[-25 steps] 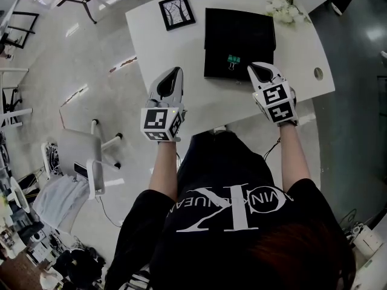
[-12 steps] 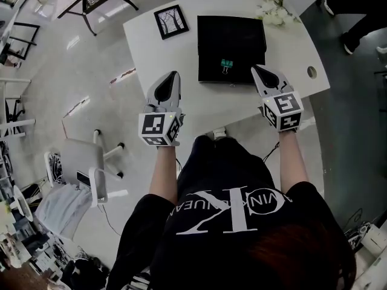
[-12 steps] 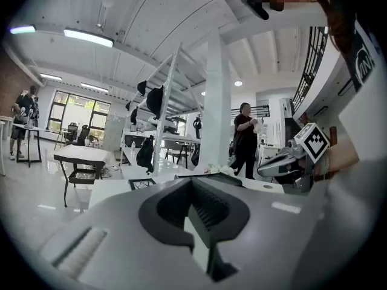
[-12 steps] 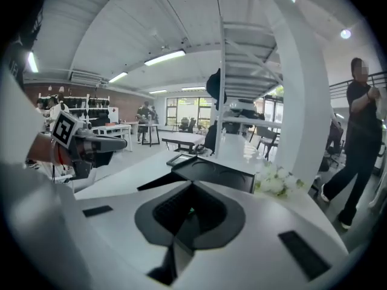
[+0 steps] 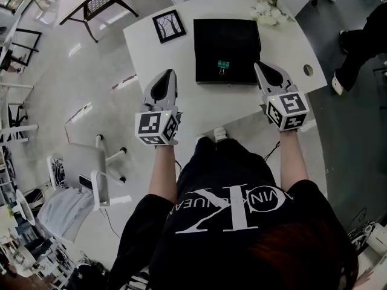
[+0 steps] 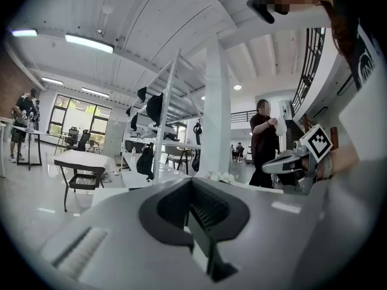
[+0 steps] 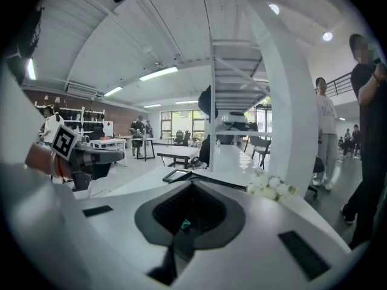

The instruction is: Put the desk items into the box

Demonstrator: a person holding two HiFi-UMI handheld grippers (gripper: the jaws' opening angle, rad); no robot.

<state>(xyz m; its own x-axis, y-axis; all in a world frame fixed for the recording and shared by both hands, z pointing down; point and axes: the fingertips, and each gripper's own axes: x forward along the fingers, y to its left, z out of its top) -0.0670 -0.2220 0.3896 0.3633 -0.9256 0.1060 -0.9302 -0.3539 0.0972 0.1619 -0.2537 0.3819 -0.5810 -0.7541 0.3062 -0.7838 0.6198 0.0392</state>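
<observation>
- Desk [image 5: 205, 104]: white, curved along the front edge. All task items are carried on it.
- Box [image 5: 227, 38]: black, square and open-topped. It is set mid-desk, nearer the back edge than the front.
- Clip [image 5: 223, 66]: a green binder clip, seen inside the box against the middle of its front wall. It is judged as already put away.
- Frame [image 5: 169, 26]: a small black picture frame, laid flat near the back left corner. It is placed just beside the box's left wall but apart from it, and is not yet boxed.
- Flowers [image 5: 266, 9]: a pale bunch at the back edge, by the box's back right corner and outside it. They are not yet boxed.
- Left gripper [image 5: 169, 75]: held over the front left corner, left of the box. Its jaws are pressed together and nothing is held between them.
- Right gripper [image 5: 261, 68]: held by the box's front right corner, outside it. Its jaws are closed together with nothing gripped. A speck of green is seen past them in the right gripper view and is taken to be the clip.
- Progress: one item is judged done and two are left, the frame and the flowers. No item is being carried. The frame is placed nearest the left gripper, the flowers nearest the right.
- Care: the frame is laid flat, so one edge is likely to be needed for the jaws. The flowers are likely to be crushed if clamped hard.
</observation>
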